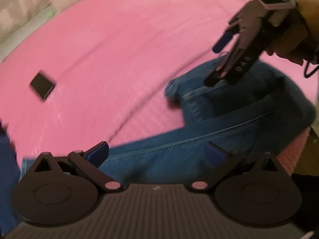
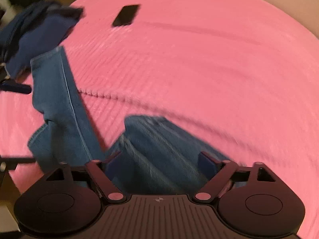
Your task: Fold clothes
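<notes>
Blue jeans (image 1: 199, 139) lie on a pink ribbed bedspread (image 1: 119, 39). One leg stretches along the cloth and the other end is bunched up. My left gripper (image 1: 156, 153) hangs open just above the leg, its blue pads wide apart and nothing pressed between them. In the same view a hand holds my right gripper (image 1: 218, 63) open over the bunched end at the upper right. In the right wrist view, my right gripper (image 2: 159, 156) stands open over the bunched denim (image 2: 155, 139), and the leg (image 2: 57, 99) runs off to the upper left.
A flat black rectangular object (image 1: 42, 85) (image 2: 126, 15) lies on the bedspread (image 2: 199, 59) away from the jeans. A dark blue garment (image 2: 39, 33) is heaped beyond the leg's far end. Pale wall and floor border the bed at the far edges.
</notes>
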